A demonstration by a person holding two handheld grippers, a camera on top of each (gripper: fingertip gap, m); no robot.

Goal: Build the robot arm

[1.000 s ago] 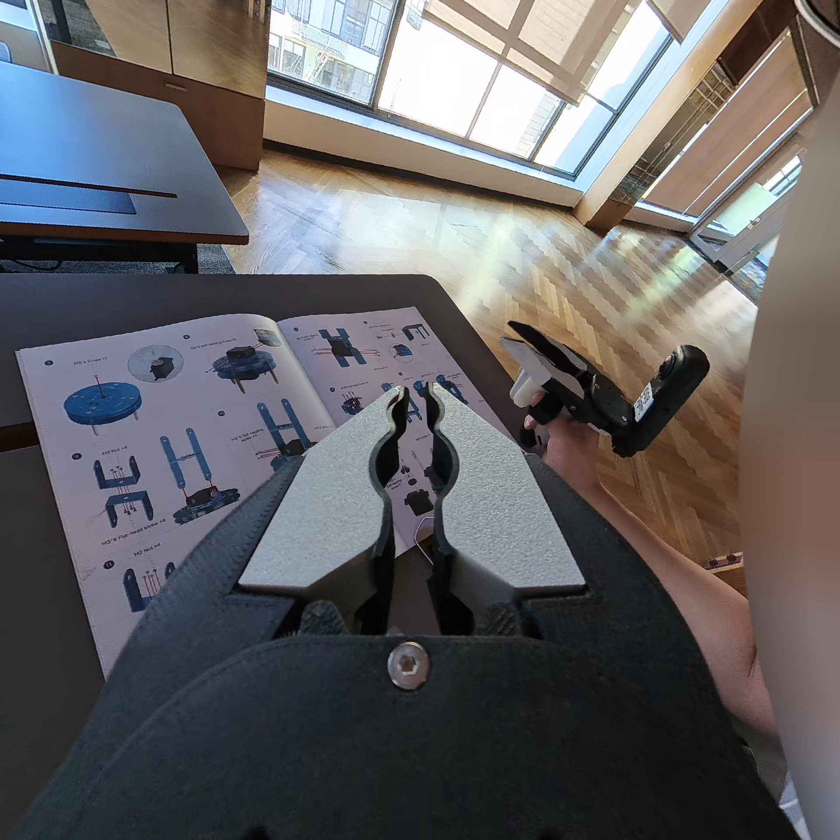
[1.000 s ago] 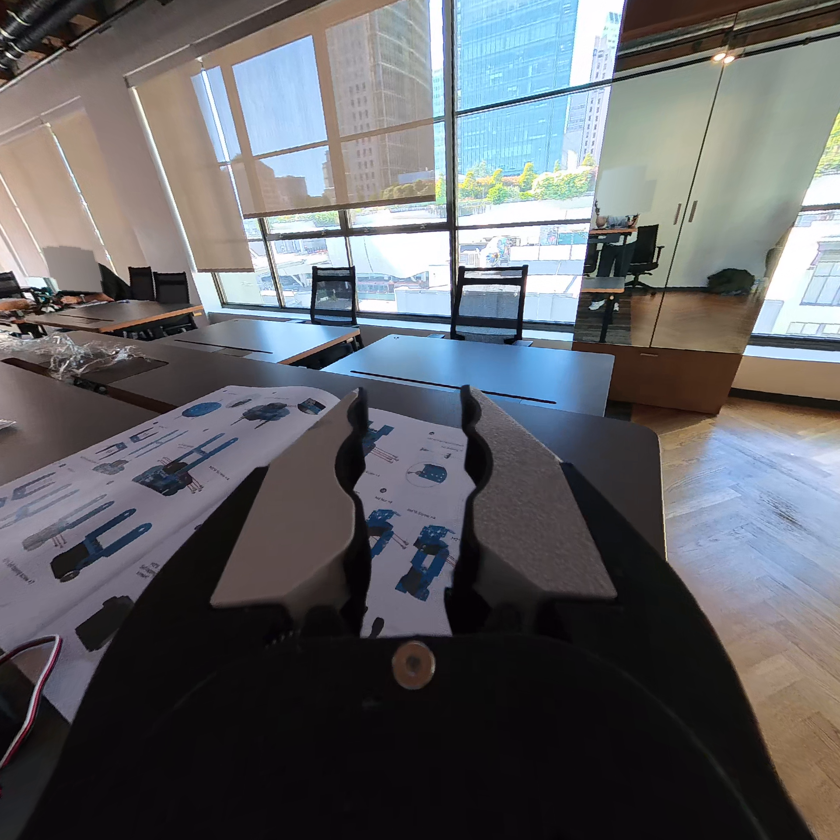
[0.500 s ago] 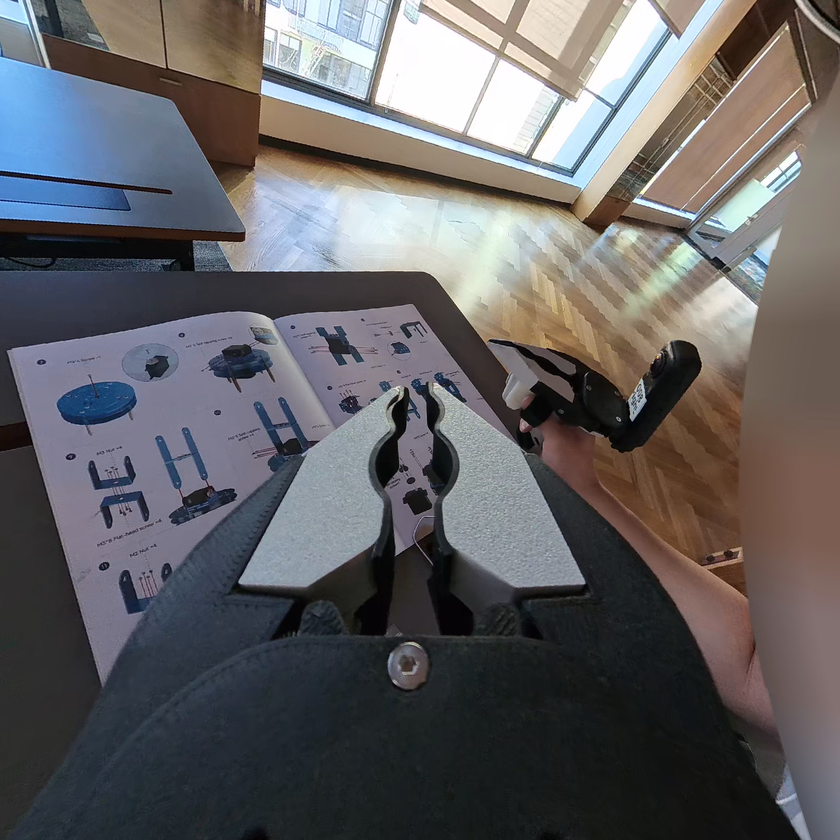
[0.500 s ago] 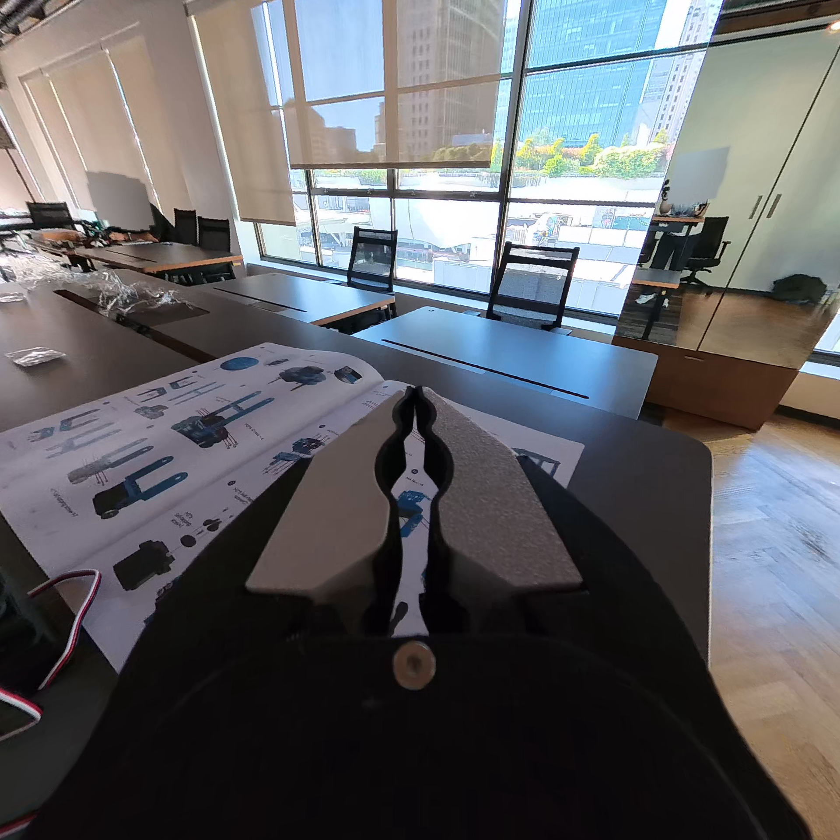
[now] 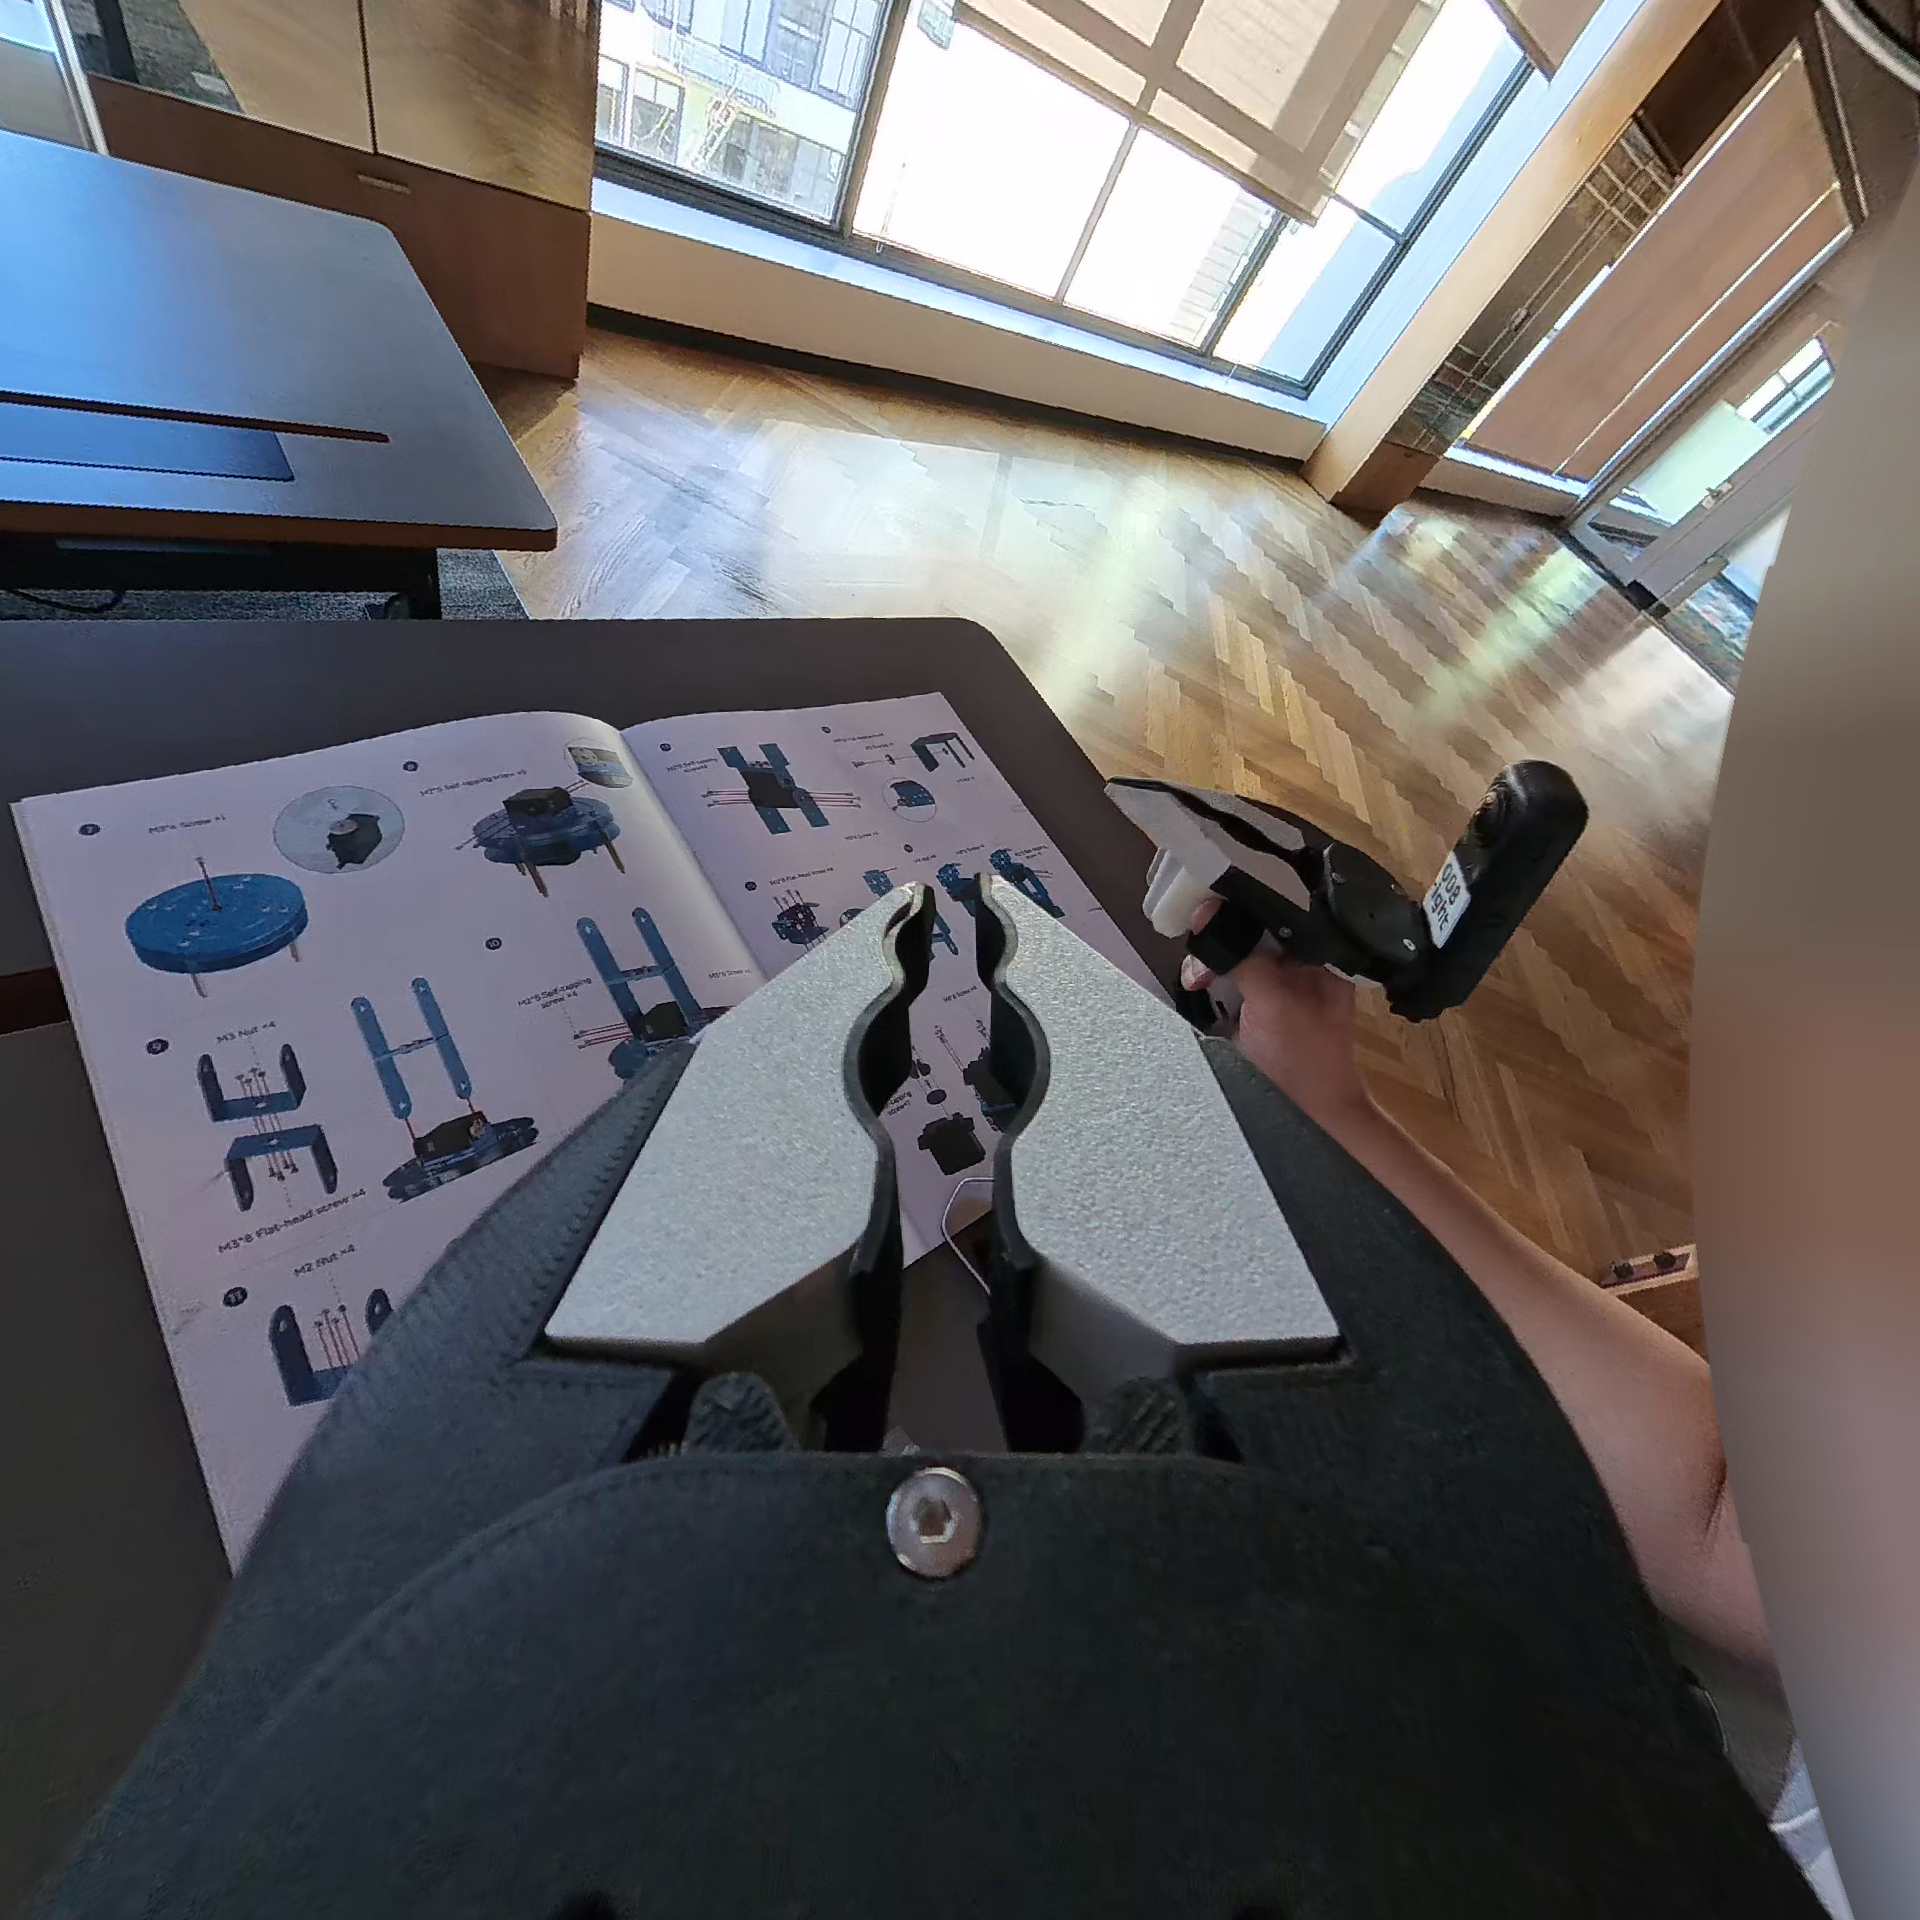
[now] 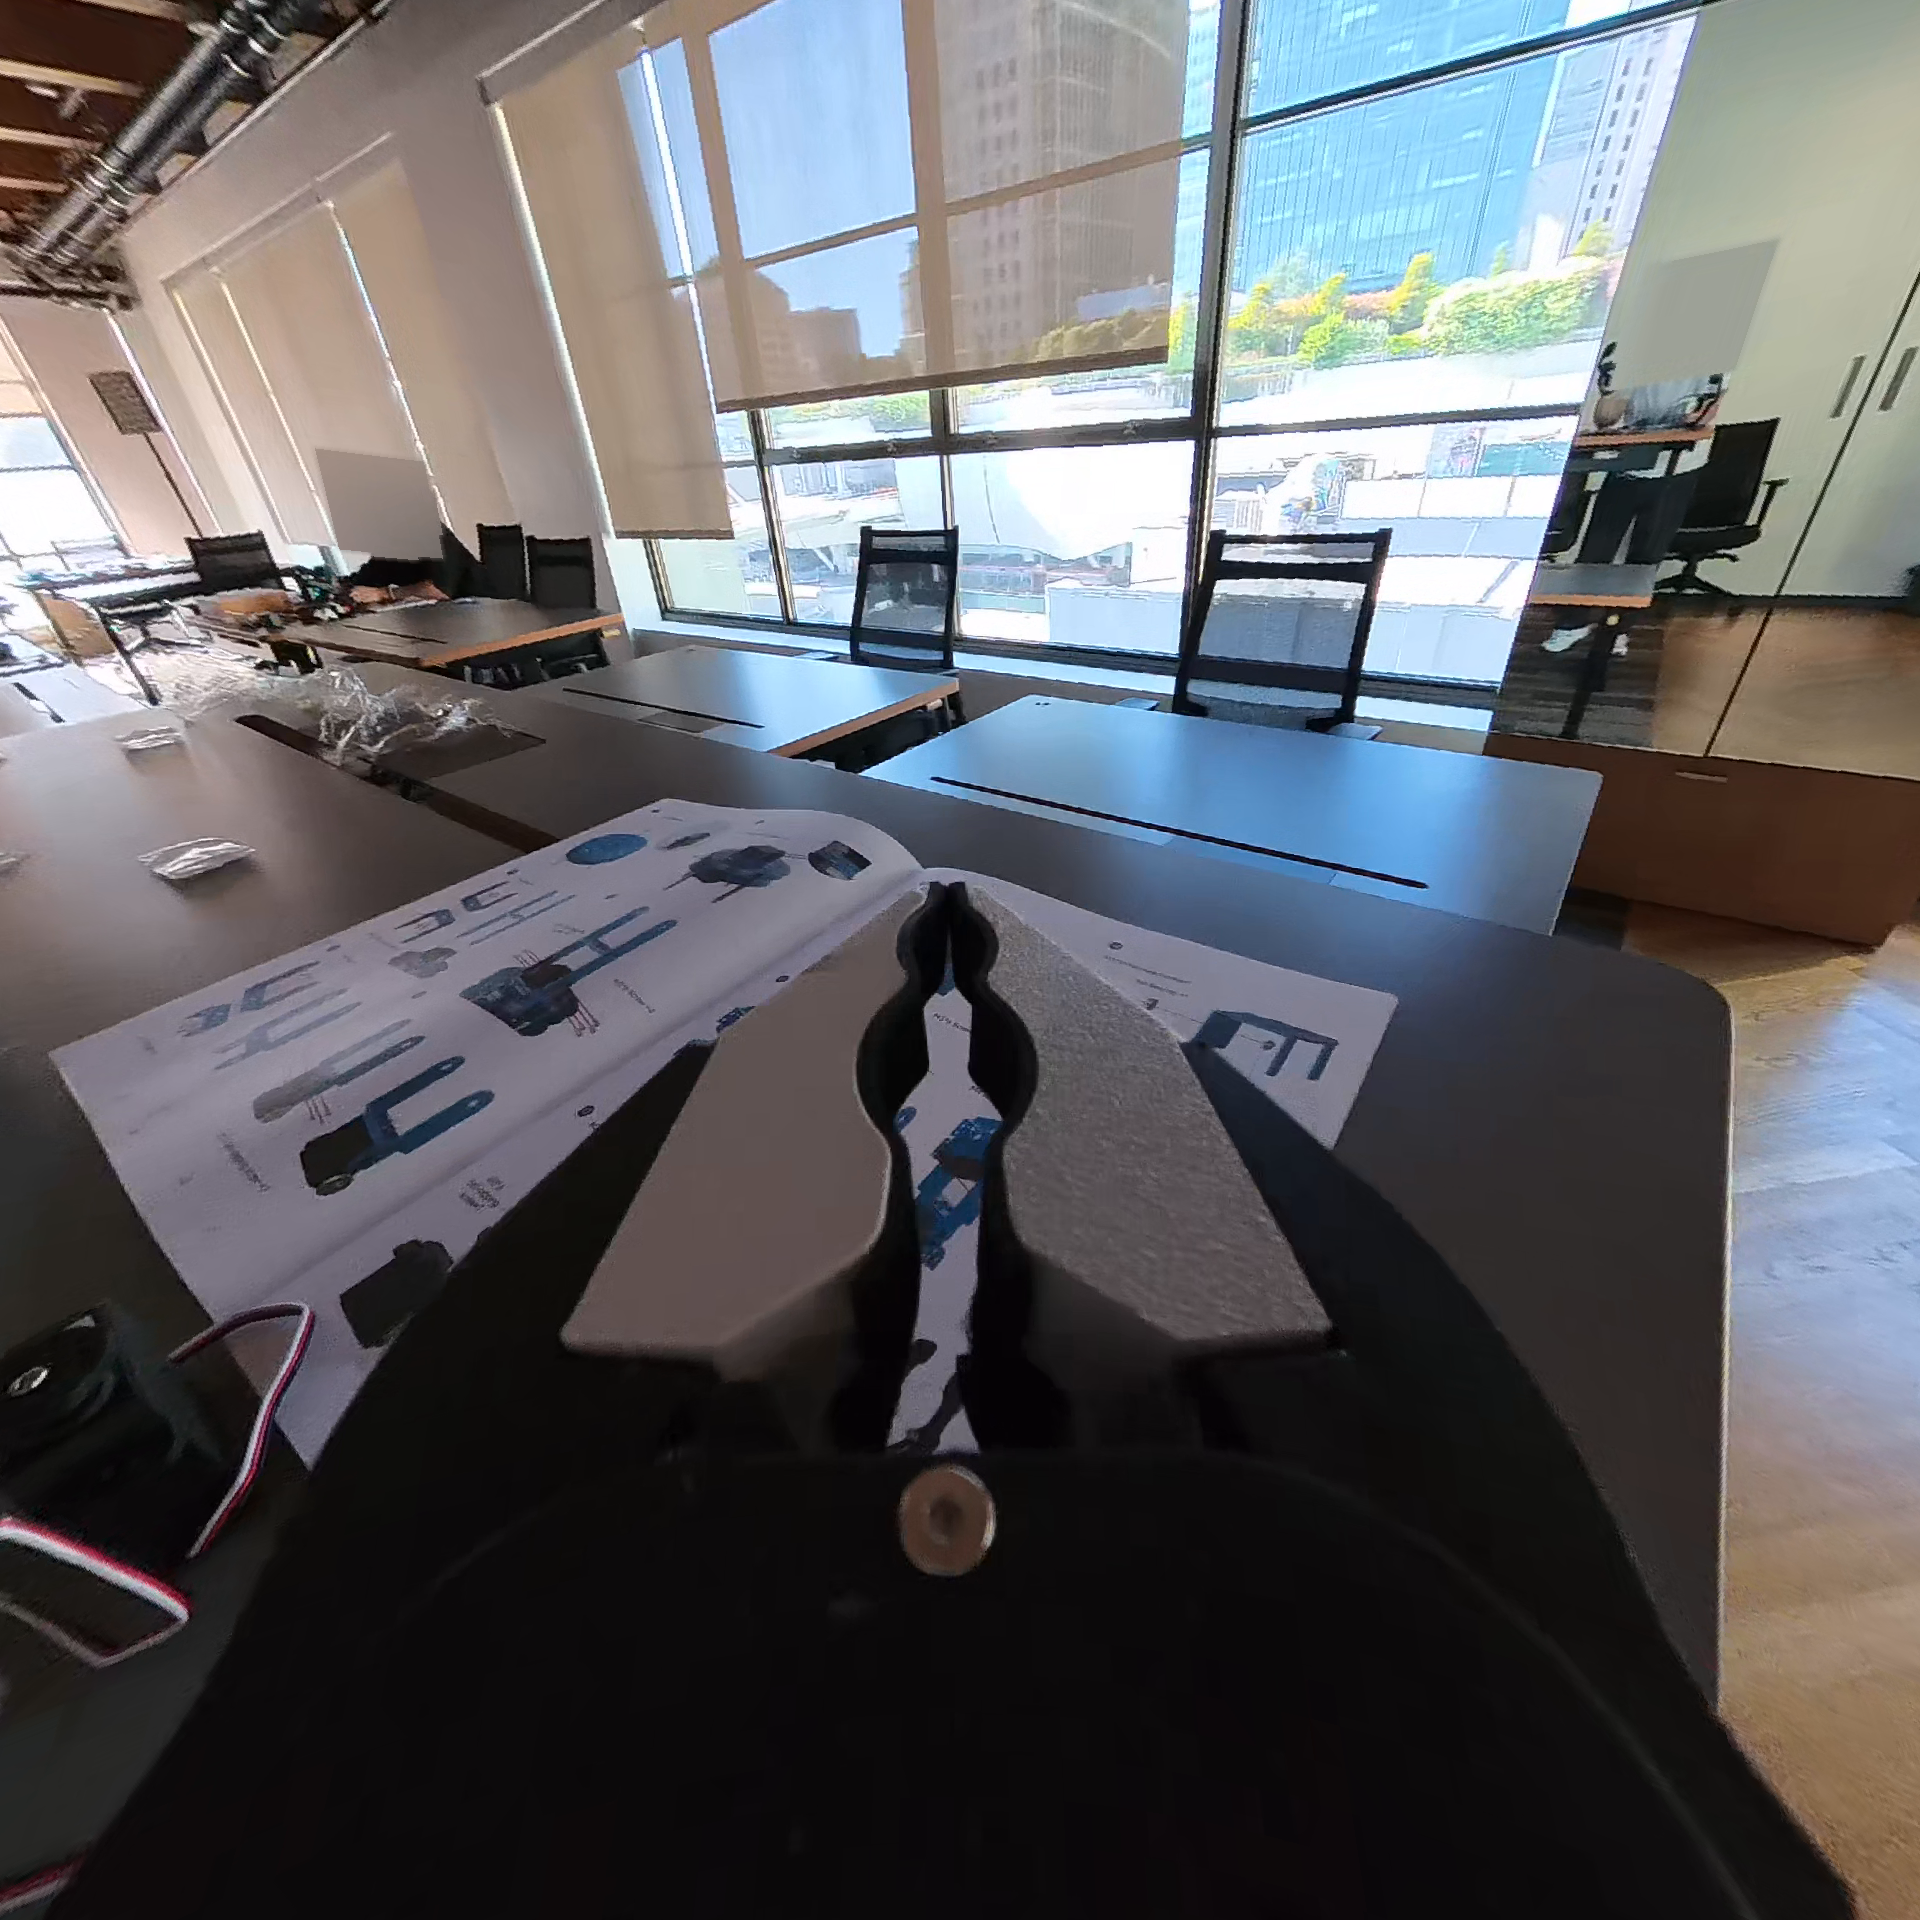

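Note:
An open instruction booklet with blue part drawings lies flat on the dark table. My left gripper hovers above the booklet's right page, empty, its tips a narrow gap apart. My right gripper is shut and empty, tips touching, low over the booklet near its spine fold. In the left wrist view the right gripper is held by a hand just off the table's right edge. A black servo motor with a red, white and black wire lies at the booklet's near left corner.
The table's rounded right edge drops to a wooden floor. Other desks and chairs stand toward the windows. Small plastic bags and crumpled clear wrap lie on tables to the left. The left gripper's tips are roughly 25 cm from the right gripper's. Both grippers' tips are roughly 20 cm from the black servo motor.
My right gripper has closed from open to shut and swung a little left over the booklet. My left gripper has stayed nearly still with the same narrow gap.

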